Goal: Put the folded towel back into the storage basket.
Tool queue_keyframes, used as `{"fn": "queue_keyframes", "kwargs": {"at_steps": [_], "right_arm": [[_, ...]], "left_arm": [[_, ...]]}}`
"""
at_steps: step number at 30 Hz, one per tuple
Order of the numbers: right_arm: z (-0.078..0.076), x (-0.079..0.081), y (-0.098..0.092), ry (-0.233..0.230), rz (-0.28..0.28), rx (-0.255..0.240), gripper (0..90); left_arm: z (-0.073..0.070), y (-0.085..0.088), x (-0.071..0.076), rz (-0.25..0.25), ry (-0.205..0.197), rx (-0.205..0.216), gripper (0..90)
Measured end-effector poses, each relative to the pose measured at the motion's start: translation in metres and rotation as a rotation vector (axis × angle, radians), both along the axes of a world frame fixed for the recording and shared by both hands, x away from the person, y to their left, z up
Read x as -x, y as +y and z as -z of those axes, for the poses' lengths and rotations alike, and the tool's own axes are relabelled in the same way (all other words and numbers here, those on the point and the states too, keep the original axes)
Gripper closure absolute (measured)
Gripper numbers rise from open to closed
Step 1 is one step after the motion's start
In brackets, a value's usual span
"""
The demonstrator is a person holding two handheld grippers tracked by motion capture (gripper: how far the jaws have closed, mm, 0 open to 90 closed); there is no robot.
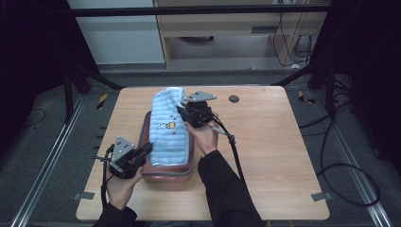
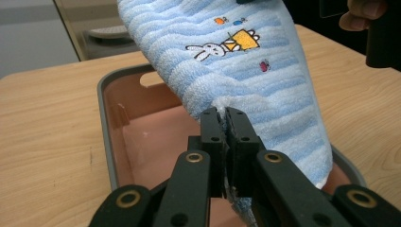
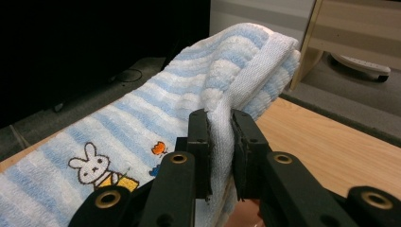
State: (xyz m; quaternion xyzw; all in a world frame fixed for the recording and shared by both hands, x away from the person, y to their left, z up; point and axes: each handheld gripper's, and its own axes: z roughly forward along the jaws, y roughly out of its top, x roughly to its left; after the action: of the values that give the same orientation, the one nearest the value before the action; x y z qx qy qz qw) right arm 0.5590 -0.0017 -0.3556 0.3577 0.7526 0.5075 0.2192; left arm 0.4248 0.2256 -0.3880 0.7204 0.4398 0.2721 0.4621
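Towel (image 1: pixel 168 132), blue-and-white striped with a rabbit picture, is hanging stretched over the pink tray (image 1: pixel 165 178) on the wooden table (image 1: pixel 274 151). Left gripper (image 1: pixel 147 150) is pinching its near edge, jaws clamped on cloth; right gripper (image 1: pixel 181 110) is clamping the far edge, raised higher.

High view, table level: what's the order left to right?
Left hand-held gripper → blue striped towel, over the pink tray → right hand-held gripper → dark round mark on the table.
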Motion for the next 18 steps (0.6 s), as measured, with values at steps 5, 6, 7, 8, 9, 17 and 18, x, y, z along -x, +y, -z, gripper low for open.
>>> {"fn": "queue_keyframes", "kwargs": {"at_steps": [5,6,7,8,9,17,18], "right_arm": [[0.01,-0.003,0.0,0.018,0.003,0.002,79.5],[0.012,-0.003,0.001,0.02,0.003,0.002,79.5],[0.014,-0.003,0.001,0.022,0.003,0.005,79.5],[0.016,-0.003,0.001,0.025,0.003,0.007,79.5],[0.017,-0.003,0.001,0.025,0.002,0.008,79.5],[0.032,-0.005,0.002,0.05,0.005,0.02,79.5],[0.034,-0.005,0.002,0.053,0.004,0.019,79.5]], "left_arm": [[0.008,-0.001,-0.002,0.003,0.017,-0.018,86.3],[0.008,-0.001,-0.002,0.003,0.017,-0.018,86.3],[0.01,-0.002,-0.002,0.002,0.024,-0.026,86.4],[0.012,-0.002,-0.002,0.002,0.028,-0.029,86.4],[0.014,-0.002,-0.002,0.001,0.032,-0.027,86.3],[0.023,-0.001,-0.004,0.003,0.061,-0.05,86.3],[0.025,-0.001,-0.004,0.002,0.064,-0.051,86.3]]}}
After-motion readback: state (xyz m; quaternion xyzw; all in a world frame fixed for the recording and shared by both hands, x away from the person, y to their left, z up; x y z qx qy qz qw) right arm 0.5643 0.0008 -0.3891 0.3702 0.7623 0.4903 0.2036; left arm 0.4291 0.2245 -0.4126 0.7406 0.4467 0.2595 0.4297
